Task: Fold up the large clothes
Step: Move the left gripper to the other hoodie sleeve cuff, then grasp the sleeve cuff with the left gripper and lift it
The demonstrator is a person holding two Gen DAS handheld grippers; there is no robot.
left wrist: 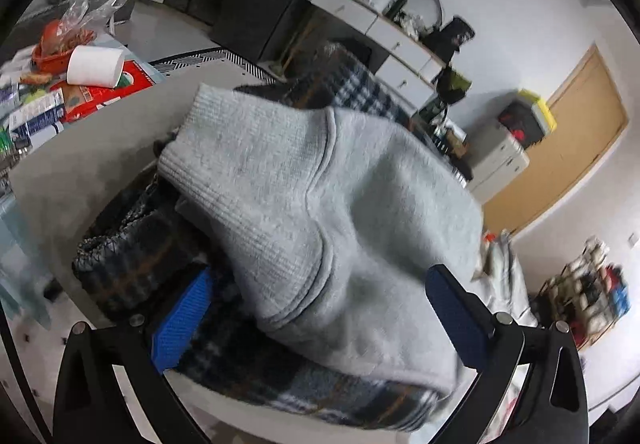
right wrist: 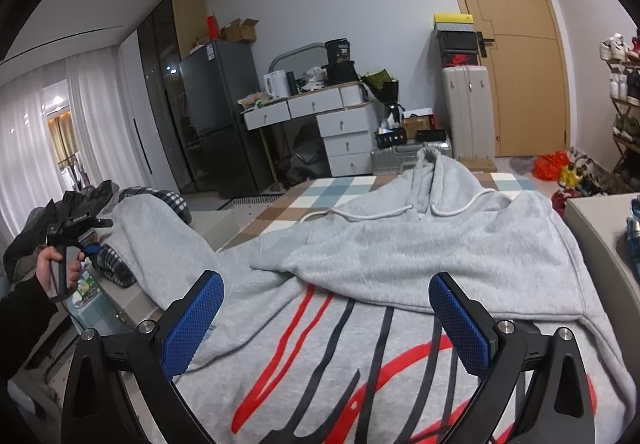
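A: Where's the grey hoodie (right wrist: 400, 264) lying?

B: Spread flat on the checked cover (right wrist: 304, 199), front up, red and black print towards us, hood and white drawstring (right wrist: 360, 215) pointing at the far wall. One sleeve (left wrist: 320, 211) runs off to the left, draped over a plaid blanket (left wrist: 280, 376) and a dark quilted bag (left wrist: 116, 244) on the pale tabletop (left wrist: 100, 147).

A: And the grippers?

B: The right gripper (right wrist: 326, 324) hovers over the printed chest, jaws wide apart, nothing between them. The left gripper (left wrist: 320, 328) sits at the sleeve; its blue pads stand apart on either side of the cloth, not pinching it. From the right-hand view you can see the person's hand (right wrist: 56, 272) on its handle.

A: What's around the room?

B: Clutter on the tabletop's far edge: a toilet roll (left wrist: 95, 65), an orange basket (left wrist: 50, 49), packets. Beyond, a dark fridge (right wrist: 220, 115), a white drawer desk (right wrist: 320, 115) with a kettle (right wrist: 276, 83), a pale suitcase (right wrist: 466, 111) with shoeboxes stacked on top, a wooden door (right wrist: 516, 43), and a shoe rack (right wrist: 624, 99) at the right.
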